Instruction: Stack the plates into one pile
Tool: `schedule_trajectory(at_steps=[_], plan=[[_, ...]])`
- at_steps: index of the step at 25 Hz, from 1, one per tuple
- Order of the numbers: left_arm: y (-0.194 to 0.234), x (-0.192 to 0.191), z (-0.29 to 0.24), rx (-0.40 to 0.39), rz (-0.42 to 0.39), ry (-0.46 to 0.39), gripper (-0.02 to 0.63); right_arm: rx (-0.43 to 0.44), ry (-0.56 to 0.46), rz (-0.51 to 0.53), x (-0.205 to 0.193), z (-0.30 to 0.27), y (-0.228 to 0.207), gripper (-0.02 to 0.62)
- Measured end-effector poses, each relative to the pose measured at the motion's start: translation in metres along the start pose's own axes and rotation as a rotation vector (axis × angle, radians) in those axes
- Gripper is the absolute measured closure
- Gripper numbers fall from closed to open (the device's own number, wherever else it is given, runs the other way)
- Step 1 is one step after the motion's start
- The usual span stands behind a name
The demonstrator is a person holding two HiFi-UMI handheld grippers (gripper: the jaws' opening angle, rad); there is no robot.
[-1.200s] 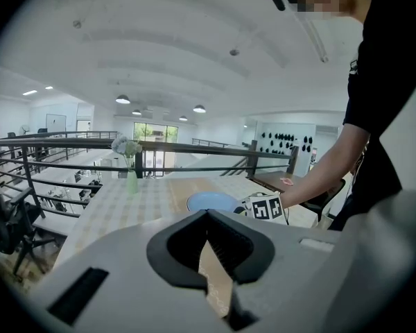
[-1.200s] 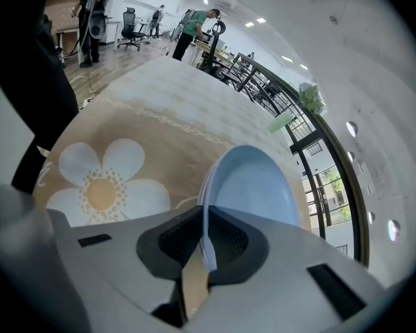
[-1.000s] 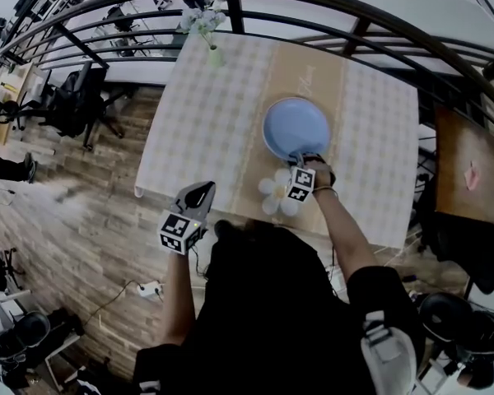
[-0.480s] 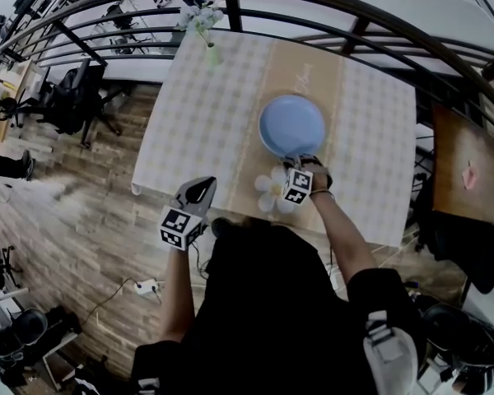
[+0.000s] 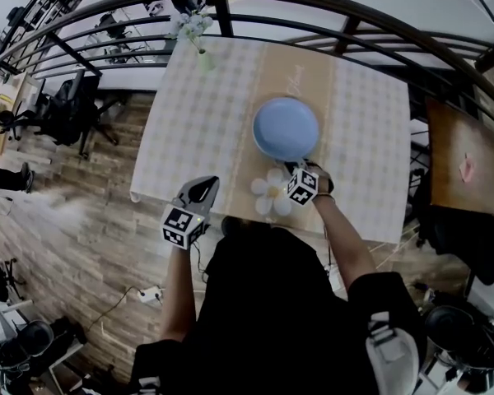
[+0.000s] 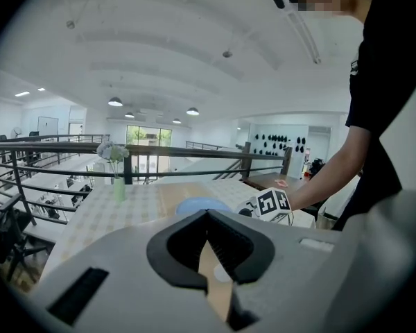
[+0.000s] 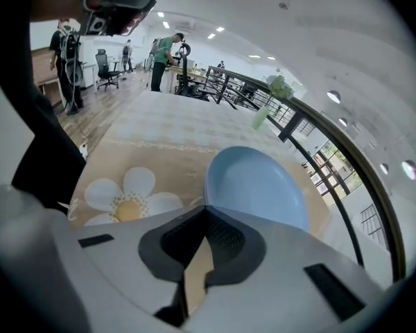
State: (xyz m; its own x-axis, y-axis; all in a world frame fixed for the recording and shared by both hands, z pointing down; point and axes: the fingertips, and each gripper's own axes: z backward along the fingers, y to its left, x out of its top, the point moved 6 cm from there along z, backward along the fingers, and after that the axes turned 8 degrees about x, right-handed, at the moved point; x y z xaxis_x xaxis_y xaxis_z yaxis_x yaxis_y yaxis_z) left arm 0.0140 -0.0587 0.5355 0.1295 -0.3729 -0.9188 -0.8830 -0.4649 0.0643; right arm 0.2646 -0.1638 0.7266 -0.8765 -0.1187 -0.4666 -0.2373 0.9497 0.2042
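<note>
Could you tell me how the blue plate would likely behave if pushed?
The blue plate looks rigid and smooth, so it would probably keep its shape but could slip in a grip. Lying flat on the table runner, it should slide, not tip.

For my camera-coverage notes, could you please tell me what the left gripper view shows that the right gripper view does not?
Only the left gripper view shows the right gripper and the person's forearm. Only the right gripper view shows the daisy print and distant standing people. Both show the blue plate, the flower vase and the railing.
</note>
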Motion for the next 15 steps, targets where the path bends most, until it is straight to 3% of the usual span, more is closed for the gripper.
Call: schedule_trajectory(at_steps=[15], plan=[[-0.005, 0.018, -0.036, -0.126, -0.045, -0.017, 0.604, 0.030, -0.220, -0.345, -0.003, 0.055, -0.001, 0.600]])
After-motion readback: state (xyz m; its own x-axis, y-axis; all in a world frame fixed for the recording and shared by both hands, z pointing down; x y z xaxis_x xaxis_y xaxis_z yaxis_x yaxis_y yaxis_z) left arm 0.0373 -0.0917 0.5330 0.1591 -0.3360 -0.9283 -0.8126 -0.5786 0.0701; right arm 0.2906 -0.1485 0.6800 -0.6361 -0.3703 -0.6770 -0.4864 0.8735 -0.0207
